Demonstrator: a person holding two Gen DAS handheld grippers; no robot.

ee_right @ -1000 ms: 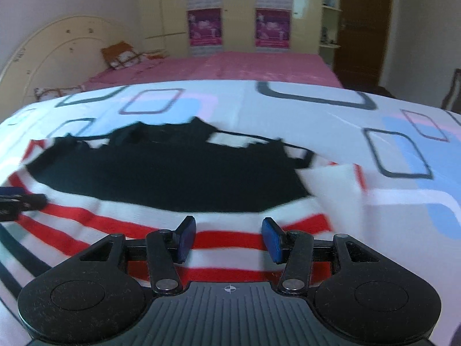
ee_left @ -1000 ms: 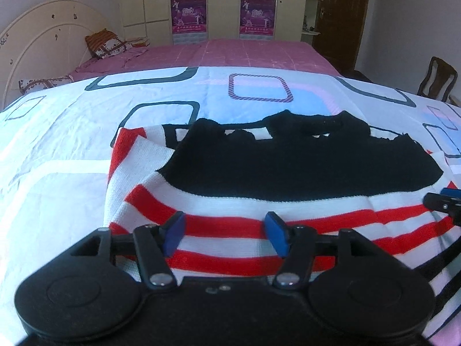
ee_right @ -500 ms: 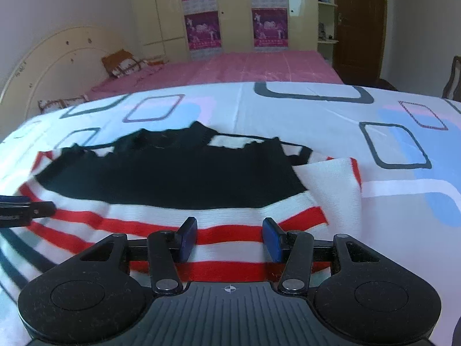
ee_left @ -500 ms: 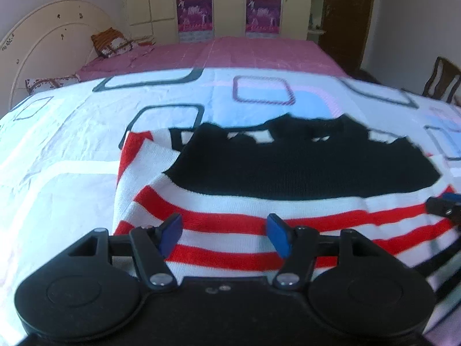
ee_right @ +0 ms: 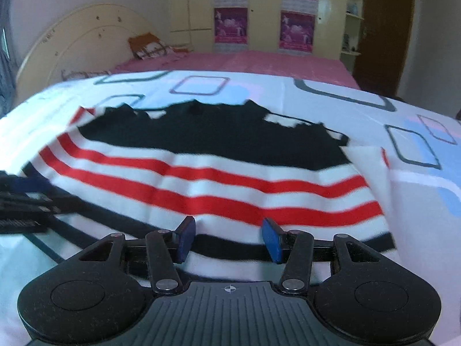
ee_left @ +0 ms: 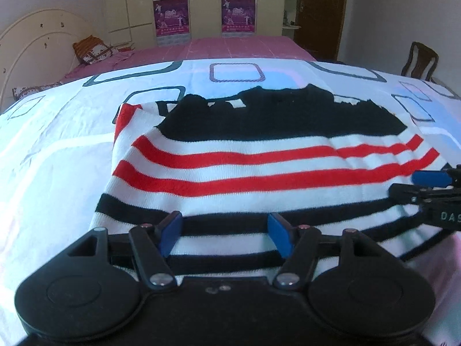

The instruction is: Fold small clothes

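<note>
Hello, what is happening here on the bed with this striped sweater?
A person is working with two hand-held grippers over a small striped sweater that lies spread on a patterned bedsheet. The left gripper and the right gripper are both open, side by side near the sweater's near edge, with black stripes showing between their fingers. Neither has clamped the fabric, so no fold is visible yet.

At twelve o'clock we see a pink-covered bed [ee_left: 230, 47], purple posters on the cream wardrobe doors [ee_left: 171, 16], at ten a cream arched headboard [ee_left: 34, 46] and orange patterned pillow [ee_left: 92, 50], at two a dark wooden chair [ee_left: 420, 63], underneath a white sheet printed with rounded rectangles [ee_left: 57, 144].
</note>
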